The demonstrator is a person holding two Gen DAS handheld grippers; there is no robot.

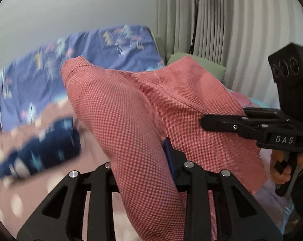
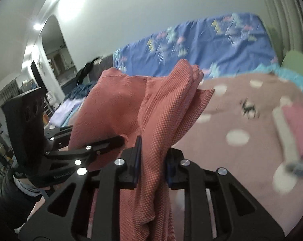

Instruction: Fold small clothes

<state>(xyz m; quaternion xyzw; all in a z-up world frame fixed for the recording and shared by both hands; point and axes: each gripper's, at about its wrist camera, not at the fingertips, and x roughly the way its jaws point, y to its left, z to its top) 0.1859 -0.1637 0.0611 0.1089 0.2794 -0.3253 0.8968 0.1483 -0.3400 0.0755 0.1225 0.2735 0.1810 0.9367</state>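
Both grippers are pinching one red garment (image 1: 131, 108) and holding it up in the air over the bed (image 2: 241, 116). The left gripper (image 1: 151, 160) is closing its jaws on a thick bunch of the cloth, and the right gripper (image 2: 151, 160) is doing the same, with fabric spilling below its jaws. The garment is looking light, soft and limp, a grippy mesh weave that is sagging wherever it is not being held; it would probably handle best taken by a hem or corner so it is hanging flat, not bunched as now. Around it, a dark blue folded piece (image 1: 38, 150) is lying at about 9 o'clock in the left view, a pink piece (image 2: 298, 130) at 3 o'clock in the right view, and a blue patterned sheet (image 2: 201, 48) is covering the far side. Those laid pieces are crowding the landing space.
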